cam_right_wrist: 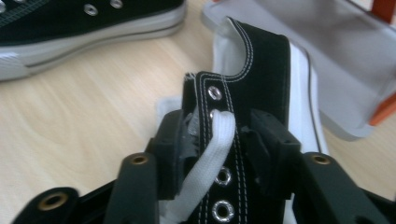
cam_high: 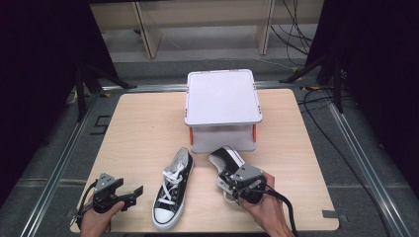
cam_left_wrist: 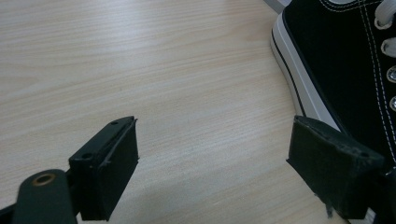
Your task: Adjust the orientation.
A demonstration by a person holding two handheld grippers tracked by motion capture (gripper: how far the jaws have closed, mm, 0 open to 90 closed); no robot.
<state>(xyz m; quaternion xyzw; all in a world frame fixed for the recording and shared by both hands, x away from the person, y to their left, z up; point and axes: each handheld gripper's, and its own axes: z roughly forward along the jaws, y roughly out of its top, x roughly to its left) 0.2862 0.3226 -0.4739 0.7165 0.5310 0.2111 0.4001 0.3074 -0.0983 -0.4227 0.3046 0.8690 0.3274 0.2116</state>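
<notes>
While the right gripper (cam_right_wrist: 215,154) sits low over the right-hand black sneaker (cam_high: 228,159), its two black jaws straddle the laced upper of that shoe, one jaw on each side of the eyelet strip, with a white lace (cam_right_wrist: 210,158) running up between them. Seen from the right gripper view, the pads lie against the black canvas on both sides, so the gripper is clamped on the shoe's upper at the lacing. That sneaker rests on the wooden table (cam_high: 143,128), its heel toward a white two-tier stand (cam_high: 222,98) with orange fittings, just in front of the stand's lower shelf; the person's right hand (cam_high: 267,210) holds the gripper from the near edge. A second black sneaker (cam_high: 173,190) with a white toe cap lies just to the left, toe toward the person, apart from the first shoe. Near the table's front left corner, the left gripper (cam_left_wrist: 212,175) is held in the left hand (cam_high: 96,219), its jaws spread wide with only bare tabletop between them; nothing is grasped. In the left gripper view, the white sole edge of the second sneaker runs close beside the far jaw, and whether the two touch cannot be determined. Cables lie on the grey floor beyond the table.
</notes>
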